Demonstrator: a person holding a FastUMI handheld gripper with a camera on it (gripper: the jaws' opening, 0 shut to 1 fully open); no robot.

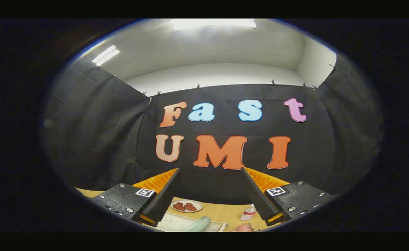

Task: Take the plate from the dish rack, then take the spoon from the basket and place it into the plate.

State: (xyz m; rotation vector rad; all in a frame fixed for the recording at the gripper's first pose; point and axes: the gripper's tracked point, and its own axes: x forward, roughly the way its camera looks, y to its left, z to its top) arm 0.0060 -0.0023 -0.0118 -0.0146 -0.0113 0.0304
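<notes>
The gripper (209, 170) is held well above the wooden table (225, 212), fingers spread wide, nothing between them; below the gap, left to right: a small plate (186, 206) of reddish food, a white dish rack (176, 223) holding a pale green plate (199, 225) tilted on edge, a small bottle (248, 212).
</notes>
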